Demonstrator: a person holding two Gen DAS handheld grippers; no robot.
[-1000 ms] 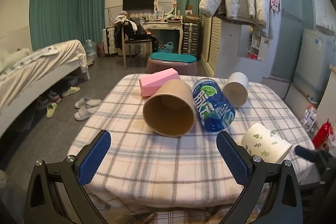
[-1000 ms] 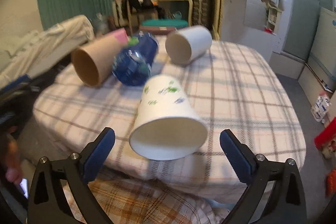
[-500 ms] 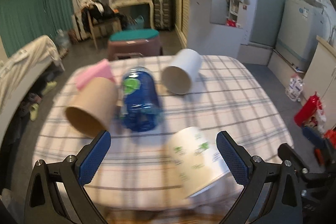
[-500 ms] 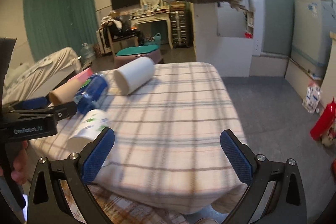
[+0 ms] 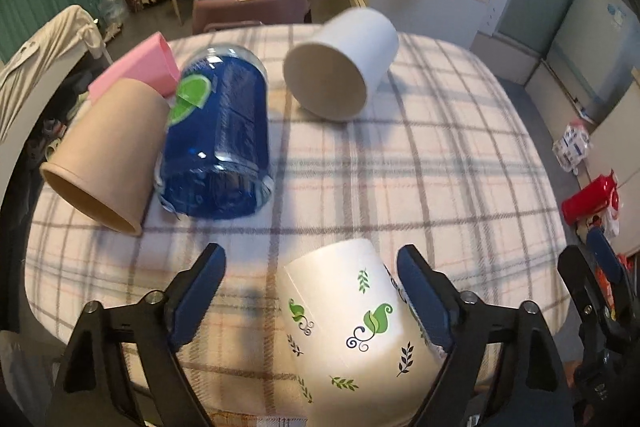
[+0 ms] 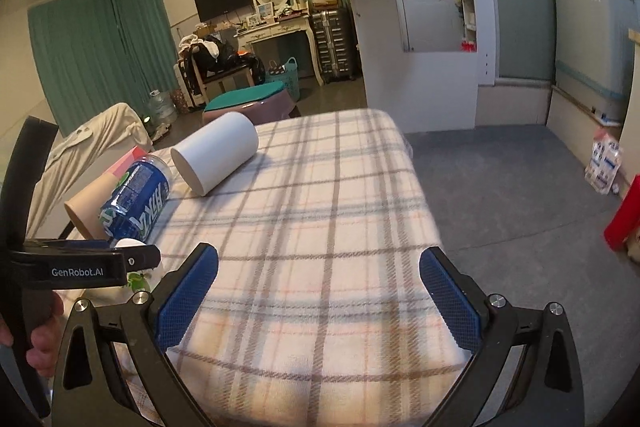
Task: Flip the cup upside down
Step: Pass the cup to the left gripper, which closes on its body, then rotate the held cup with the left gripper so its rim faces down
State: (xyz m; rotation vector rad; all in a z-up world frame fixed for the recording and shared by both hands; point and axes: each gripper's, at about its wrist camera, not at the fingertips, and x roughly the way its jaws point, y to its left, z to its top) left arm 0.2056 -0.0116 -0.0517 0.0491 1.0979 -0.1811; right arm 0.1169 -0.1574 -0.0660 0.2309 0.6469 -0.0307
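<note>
A white paper cup with green leaf prints (image 5: pixel 352 323) lies on its side near the front edge of the plaid-covered table (image 5: pixel 440 163). My left gripper (image 5: pixel 310 301) is open, its blue pads on either side of this cup; the right pad (image 5: pixel 424 303) is close against the cup's side. In the right wrist view the cup (image 6: pixel 134 277) is mostly hidden behind the left gripper's body. My right gripper (image 6: pixel 318 293) is open and empty over the table's right part.
A brown paper cup (image 5: pixel 108 155), a blue can (image 5: pixel 220 139), a plain white cup (image 5: pixel 340 63) and a pink block (image 5: pixel 136 67) lie further back on the table. A red bottle (image 5: pixel 588 199) stands on the floor to the right.
My left gripper swung right and down onto the leaf-print cup, which now lies between its pads. My right gripper moved off that cup to the right and holds nothing.
</note>
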